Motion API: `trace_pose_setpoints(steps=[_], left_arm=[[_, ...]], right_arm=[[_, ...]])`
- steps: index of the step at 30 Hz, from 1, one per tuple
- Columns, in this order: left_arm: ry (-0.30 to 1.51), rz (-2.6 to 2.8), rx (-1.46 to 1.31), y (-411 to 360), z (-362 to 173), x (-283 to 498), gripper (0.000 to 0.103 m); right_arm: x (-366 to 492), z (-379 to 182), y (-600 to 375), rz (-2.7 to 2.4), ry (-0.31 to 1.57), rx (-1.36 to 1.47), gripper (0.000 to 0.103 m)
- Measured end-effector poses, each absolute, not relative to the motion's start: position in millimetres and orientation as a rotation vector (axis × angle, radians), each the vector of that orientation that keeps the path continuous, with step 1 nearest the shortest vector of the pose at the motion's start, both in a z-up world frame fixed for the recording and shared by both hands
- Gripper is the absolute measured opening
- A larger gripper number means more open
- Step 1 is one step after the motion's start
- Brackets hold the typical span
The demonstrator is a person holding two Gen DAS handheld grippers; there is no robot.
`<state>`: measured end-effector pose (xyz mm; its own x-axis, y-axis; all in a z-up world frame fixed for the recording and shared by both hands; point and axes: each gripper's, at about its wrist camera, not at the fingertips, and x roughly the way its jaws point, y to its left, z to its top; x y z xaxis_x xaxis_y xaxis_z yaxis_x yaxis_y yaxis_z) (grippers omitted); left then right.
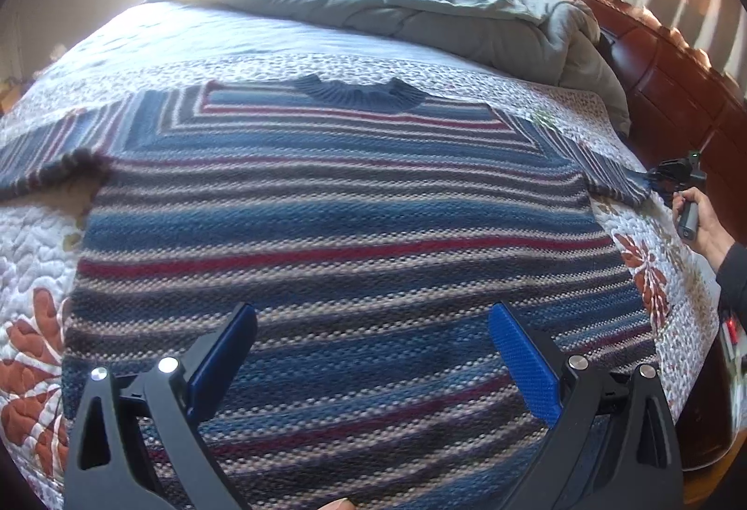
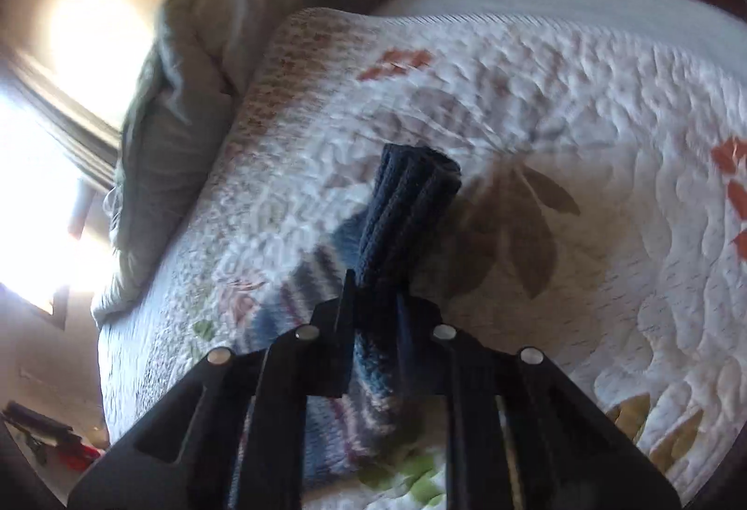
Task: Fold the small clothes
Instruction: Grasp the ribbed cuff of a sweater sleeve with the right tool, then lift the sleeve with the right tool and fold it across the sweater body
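Note:
A striped blue, red and grey knitted sweater [image 1: 336, 201] lies flat on the quilted bed [image 1: 28, 239], neck away from me, sleeves spread out. My left gripper [image 1: 373, 351] is open and empty above the sweater's lower body. My right gripper [image 2: 373, 304] is shut on the dark blue cuff [image 2: 406, 201] of the sweater's right sleeve, which sticks out beyond the fingers. In the left wrist view the right gripper [image 1: 653, 178] shows at the right sleeve end, held by a hand.
A bunched grey duvet [image 1: 467, 15] lies at the far end of the bed. A dark wooden headboard [image 1: 663, 75] runs along the right. The floral quilt [image 2: 560, 113] covers the bed under the sleeve. Bright windows with curtains stand behind.

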<state>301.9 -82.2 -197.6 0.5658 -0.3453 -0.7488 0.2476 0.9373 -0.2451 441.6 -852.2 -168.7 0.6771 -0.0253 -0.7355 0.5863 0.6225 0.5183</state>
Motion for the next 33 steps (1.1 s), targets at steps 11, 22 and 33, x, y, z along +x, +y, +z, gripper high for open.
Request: trace_pose_setpoints(steps=[11,22,33], left_arm=[[0.862,-0.397,-0.154,-58,-189,312,0.099],[0.843,-0.391,-0.25,-6,-192,334,0.099],[0.863,-0.377,-0.351,27,-201,340,0.099]], right_arm=[[490,-15,-690,-0.171,0.702,0.473,0.012],[541,50,-459,0.059,0.741,0.193,0.012],[561,25,-302,0.154,0.823,0.018,0.012]])
